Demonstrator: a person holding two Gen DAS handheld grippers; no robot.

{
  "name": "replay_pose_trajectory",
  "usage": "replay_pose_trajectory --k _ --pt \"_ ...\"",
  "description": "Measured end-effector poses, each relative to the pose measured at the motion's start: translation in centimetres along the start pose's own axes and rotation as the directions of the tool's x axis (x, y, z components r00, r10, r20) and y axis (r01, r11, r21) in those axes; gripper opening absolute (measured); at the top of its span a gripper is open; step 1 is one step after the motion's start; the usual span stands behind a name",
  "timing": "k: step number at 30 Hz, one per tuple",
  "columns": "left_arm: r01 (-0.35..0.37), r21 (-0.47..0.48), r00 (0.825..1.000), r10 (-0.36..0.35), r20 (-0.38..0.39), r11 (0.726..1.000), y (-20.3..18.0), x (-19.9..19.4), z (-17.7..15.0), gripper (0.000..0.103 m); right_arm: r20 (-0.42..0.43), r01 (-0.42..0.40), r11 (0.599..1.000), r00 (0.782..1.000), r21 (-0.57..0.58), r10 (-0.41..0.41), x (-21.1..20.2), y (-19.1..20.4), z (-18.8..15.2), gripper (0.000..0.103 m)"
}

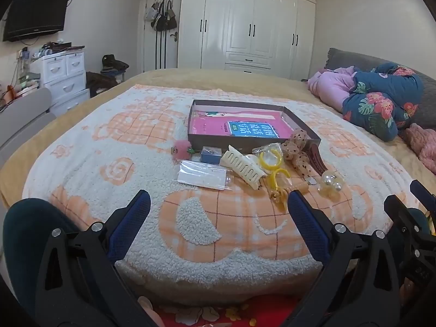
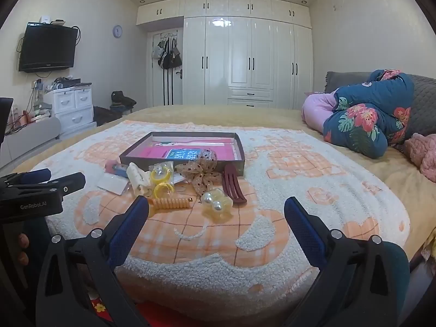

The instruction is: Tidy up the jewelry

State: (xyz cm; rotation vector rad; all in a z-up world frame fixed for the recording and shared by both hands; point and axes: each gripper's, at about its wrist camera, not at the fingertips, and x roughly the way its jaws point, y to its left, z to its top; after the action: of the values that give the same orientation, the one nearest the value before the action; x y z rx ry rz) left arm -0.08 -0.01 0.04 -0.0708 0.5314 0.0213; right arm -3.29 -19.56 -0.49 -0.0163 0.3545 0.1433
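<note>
Both grippers hover at the near edge of the bed, in front of the shallow box [image 1: 252,121] that serves as the landmark. Left gripper [image 1: 219,204] has its blue-padded fingers spread wide and holds nothing; right gripper [image 2: 216,209] is likewise spread wide and empty. Each shows at the edge of the other's view, side by side and apart.

Under them lies a fleecy white-and-orange blanket [image 1: 130,136] spread over the bed. Nearest the grippers, well in front of the box, sit an orange spiral hair tie [image 2: 172,203] and a clear yellowish clip with pearl beads [image 2: 216,203]. A little closer to the box lie two yellow rings [image 2: 162,181], one of them inside a clear bag, a cream claw clip [image 1: 245,169], and a flat clear packet with a white card [image 1: 203,175]. A dark red hair comb [image 2: 233,186] lies in front of the box's right corner. Just before the box's front wall sit a small blue ring box [image 1: 210,156] and a pink fuzzy hair piece [image 1: 182,150]. A dotted sheer bow [image 2: 203,170] leans against the box's front edge, its upper loop rising over the rim.

Inside the box lies a pink book with a blue label [image 1: 252,129]. Beyond the box, at the right, bedding in pink and floral blue [image 2: 365,120] is bunched up; far behind stands a white wardrobe [image 2: 248,62].
</note>
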Motion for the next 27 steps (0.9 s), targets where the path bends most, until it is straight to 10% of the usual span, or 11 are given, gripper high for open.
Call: replay_pose_trajectory --k 27 --pt "0.012 0.025 0.999 -0.013 0.045 1.0 -0.35 -0.76 0.5 0.093 0.012 0.01 1.0 1.0 -0.021 -0.009 -0.51 -0.18 0.42 0.097"
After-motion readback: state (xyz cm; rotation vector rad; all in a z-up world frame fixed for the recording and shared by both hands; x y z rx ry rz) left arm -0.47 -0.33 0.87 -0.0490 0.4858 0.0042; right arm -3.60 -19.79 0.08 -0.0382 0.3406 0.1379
